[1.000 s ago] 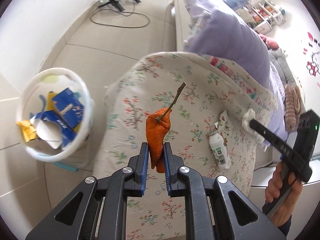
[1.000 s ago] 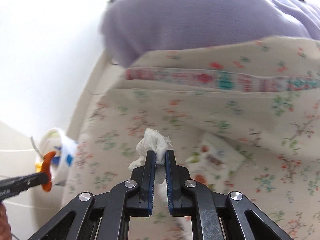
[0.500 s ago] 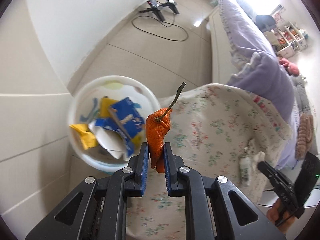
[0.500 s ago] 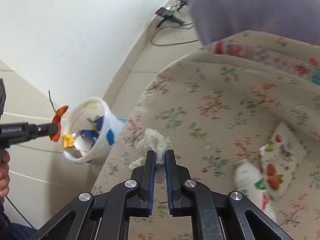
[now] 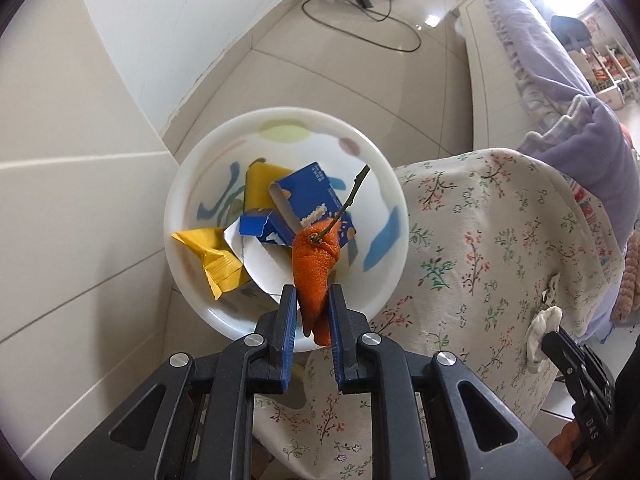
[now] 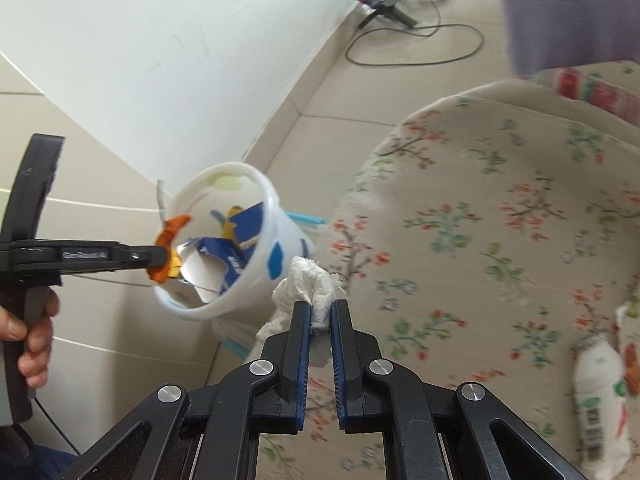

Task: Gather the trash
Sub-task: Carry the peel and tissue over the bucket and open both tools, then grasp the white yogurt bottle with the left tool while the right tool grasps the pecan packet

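Note:
My left gripper (image 5: 312, 300) is shut on an orange peel with a twig stem (image 5: 316, 268) and holds it over the near rim of the white trash bin (image 5: 200, 184). The bin holds blue cartons (image 5: 308, 196) and yellow wrappers (image 5: 216, 256). My right gripper (image 6: 320, 312) is shut on a crumpled white tissue (image 6: 308, 284), held over the floral cover (image 6: 480, 220) just right of the bin (image 6: 268, 216). The right wrist view shows the left gripper (image 6: 160, 258) with the peel (image 6: 170, 236) at the bin's mouth. A small white bottle (image 6: 596, 396) lies on the cover.
The bin stands on the tiled floor between a white wall (image 5: 180, 40) and the floral-covered seat. A black cable and stands (image 5: 360, 0) lie on the far floor. A purple pillow (image 5: 592, 144) and bedding sit behind the seat.
My left gripper has carried the peel leftward from over the seat to over the bin. My right gripper has swung left with the tissue, from facing the pillow to close beside the bin.

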A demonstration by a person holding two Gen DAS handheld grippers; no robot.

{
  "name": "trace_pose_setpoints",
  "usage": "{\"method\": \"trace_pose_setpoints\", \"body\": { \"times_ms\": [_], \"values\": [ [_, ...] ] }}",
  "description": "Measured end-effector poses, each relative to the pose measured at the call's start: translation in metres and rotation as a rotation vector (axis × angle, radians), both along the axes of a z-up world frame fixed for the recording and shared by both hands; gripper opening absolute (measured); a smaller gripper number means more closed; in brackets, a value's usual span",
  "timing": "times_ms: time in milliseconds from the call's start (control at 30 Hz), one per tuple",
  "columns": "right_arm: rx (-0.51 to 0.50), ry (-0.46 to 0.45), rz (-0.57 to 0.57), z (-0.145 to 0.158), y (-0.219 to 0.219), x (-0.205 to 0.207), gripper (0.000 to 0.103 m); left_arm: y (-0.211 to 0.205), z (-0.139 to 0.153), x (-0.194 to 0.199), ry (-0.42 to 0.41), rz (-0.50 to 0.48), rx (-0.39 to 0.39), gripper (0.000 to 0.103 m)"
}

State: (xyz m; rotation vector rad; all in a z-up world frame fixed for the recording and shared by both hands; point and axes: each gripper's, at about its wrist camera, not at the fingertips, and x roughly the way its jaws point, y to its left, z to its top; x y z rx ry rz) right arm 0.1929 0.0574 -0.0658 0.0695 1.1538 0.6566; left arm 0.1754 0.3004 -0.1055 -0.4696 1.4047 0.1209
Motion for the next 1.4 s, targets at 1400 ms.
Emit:
{"method": "trace_pose_setpoints", "body": {
  "times_ms": [1400],
  "values": [
    [-0.001,0.034,-0.077,-0.002,0.013,0.024,0.046,-0.024,0.042,0.000,-0.095,0.131,-0.115,0.040]
  ]
}}
